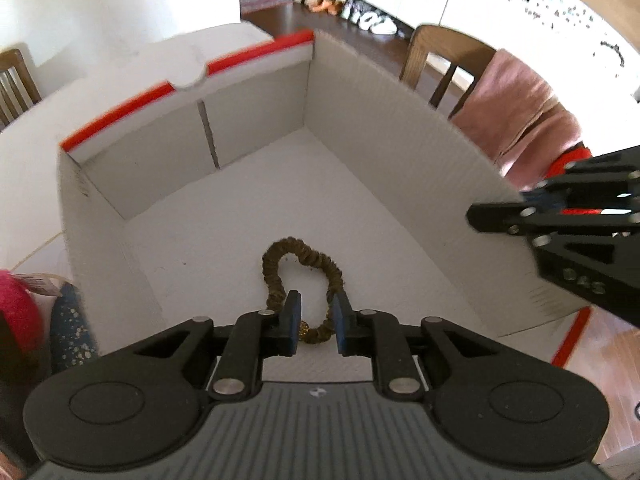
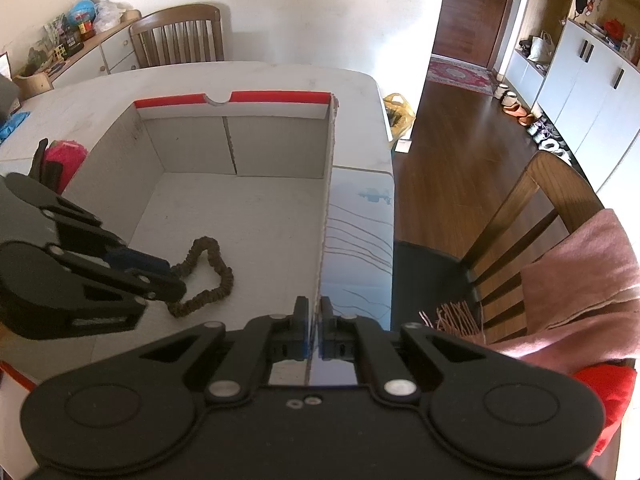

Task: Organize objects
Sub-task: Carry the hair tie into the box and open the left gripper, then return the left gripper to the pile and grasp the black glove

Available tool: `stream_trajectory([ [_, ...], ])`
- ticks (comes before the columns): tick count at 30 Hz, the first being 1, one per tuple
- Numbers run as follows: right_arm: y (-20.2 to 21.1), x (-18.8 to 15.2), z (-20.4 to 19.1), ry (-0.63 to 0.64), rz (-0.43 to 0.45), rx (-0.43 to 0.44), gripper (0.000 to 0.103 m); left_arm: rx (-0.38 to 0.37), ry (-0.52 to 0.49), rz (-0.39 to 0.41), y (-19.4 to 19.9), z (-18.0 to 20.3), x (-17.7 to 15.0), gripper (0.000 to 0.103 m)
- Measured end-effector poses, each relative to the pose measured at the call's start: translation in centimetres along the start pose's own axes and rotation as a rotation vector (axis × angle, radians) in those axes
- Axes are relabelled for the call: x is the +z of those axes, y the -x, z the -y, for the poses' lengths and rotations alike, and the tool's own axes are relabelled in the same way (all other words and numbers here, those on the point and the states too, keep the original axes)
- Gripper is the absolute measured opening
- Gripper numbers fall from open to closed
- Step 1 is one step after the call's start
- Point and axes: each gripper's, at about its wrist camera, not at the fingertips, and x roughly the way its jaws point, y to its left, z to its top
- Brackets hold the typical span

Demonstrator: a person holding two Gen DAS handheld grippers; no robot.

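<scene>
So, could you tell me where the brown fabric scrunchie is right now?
The brown fabric scrunchie lies on the floor of the open white cardboard box, at the near end, between the left gripper's parted fingertips.

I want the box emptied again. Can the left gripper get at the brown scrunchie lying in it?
Probably yes: the left gripper hangs right over the scrunchie on the box floor, jaws slightly apart astride its near end, nothing between.
</scene>
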Motion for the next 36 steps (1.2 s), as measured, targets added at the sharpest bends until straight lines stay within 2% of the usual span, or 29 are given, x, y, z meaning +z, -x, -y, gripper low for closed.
stream_trajectory([
  [6,0.0,0.0,0.0,0.006,0.0,-0.002,0.003,0.003,0.037,0.089,3.8,-0.4,-0.8,0.018],
  [8,0.0,-0.1,0.0,0.008,0.0,-0.003,0.003,0.009,0.052,0.118,5.1,-0.6,-1.3,0.026],
  [12,0.0,-0.2,-0.1,0.018,0.0,-0.005,0.004,0.026,0.077,0.172,7.5,-1.4,-2.6,0.062],
  [13,0.0,-0.2,-0.1,0.019,-0.001,-0.008,0.004,0.031,0.082,0.183,8.0,-1.7,-3.0,0.065],
  [23,0.4,0.1,-0.5,0.018,-0.002,-0.028,0.003,0.077,0.213,0.237,11.5,-7.0,-7.3,0.071],
  [31,0.4,0.5,-0.8,0.02,0.001,-0.049,0.003,0.17,0.378,0.268,12.9,-12.7,-10.2,0.083],
  [36,0.3,0.6,-0.9,0.019,-0.002,-0.057,0.003,0.23,0.45,0.266,12.4,-15.5,-11.6,0.087],
])
